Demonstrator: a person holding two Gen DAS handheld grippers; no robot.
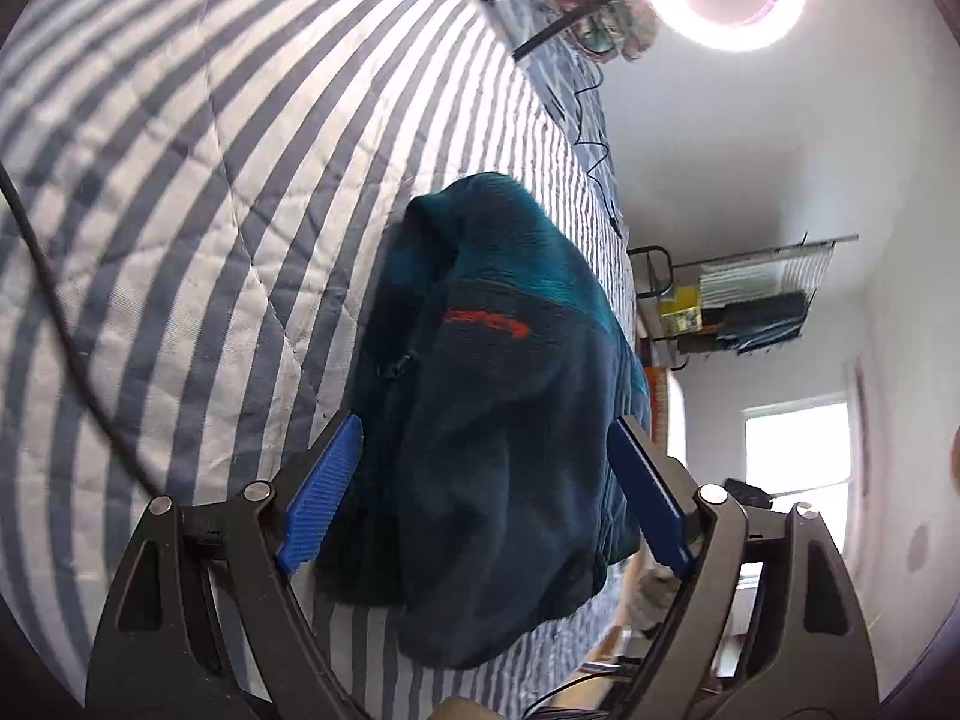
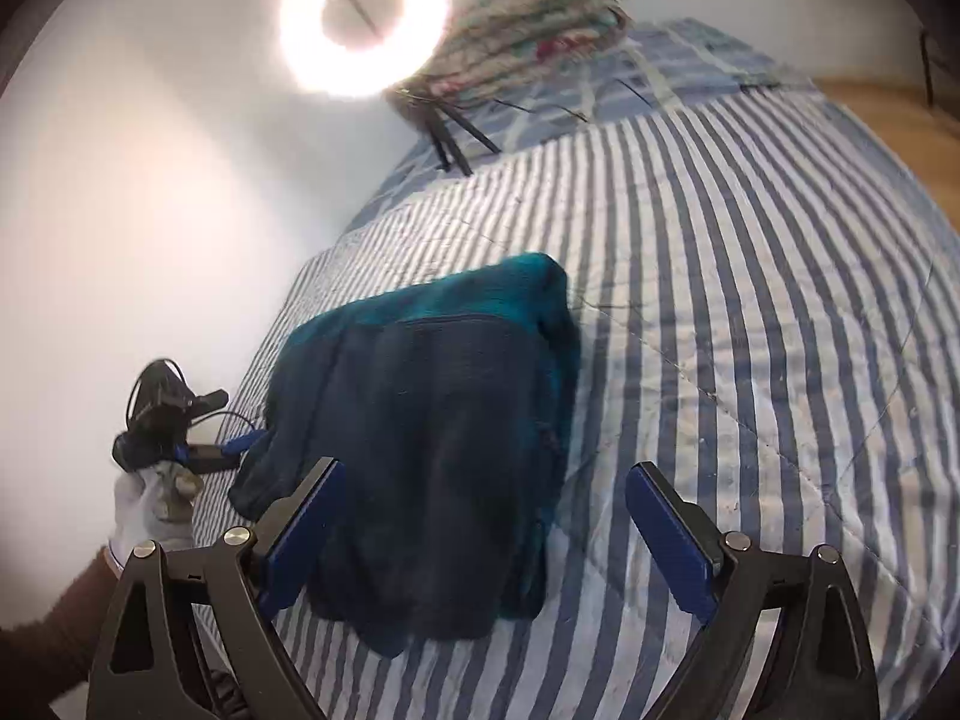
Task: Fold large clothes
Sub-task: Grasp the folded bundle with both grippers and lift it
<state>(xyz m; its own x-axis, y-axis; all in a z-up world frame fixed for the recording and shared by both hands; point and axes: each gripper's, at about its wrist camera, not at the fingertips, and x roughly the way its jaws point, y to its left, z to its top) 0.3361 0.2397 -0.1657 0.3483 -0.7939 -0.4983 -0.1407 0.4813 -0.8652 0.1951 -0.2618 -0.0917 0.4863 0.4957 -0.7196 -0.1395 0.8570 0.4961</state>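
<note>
Nearest the lenses, we see both tools with jaws spread wide and gripping nothing: the left gripper [image 1: 486,492] frames the near end of the fleece jacket [image 1: 498,414] without its blue pads pressing on it, and the right gripper [image 2: 486,534] stands likewise, one finger [image 2: 300,534] over the garment's near edge, the other [image 2: 672,546] over bare bedding. We judge that a fold has been laid and released; the next move calls for checking the bundle, then either a further fold or smoothing of the near hem, which bulges unevenly. The jacket lies folded into a compact rectangle on the striped quilt [image 2: 750,330], close to the bed's wall-side edge. It is thick navy pile with a teal yoke at the far end, a zipped pocket line and small orange lettering. Beyond it, we note a tripod [image 2: 456,138], a floral bundle [image 2: 528,42] and a ring light [image 2: 365,18].
</note>
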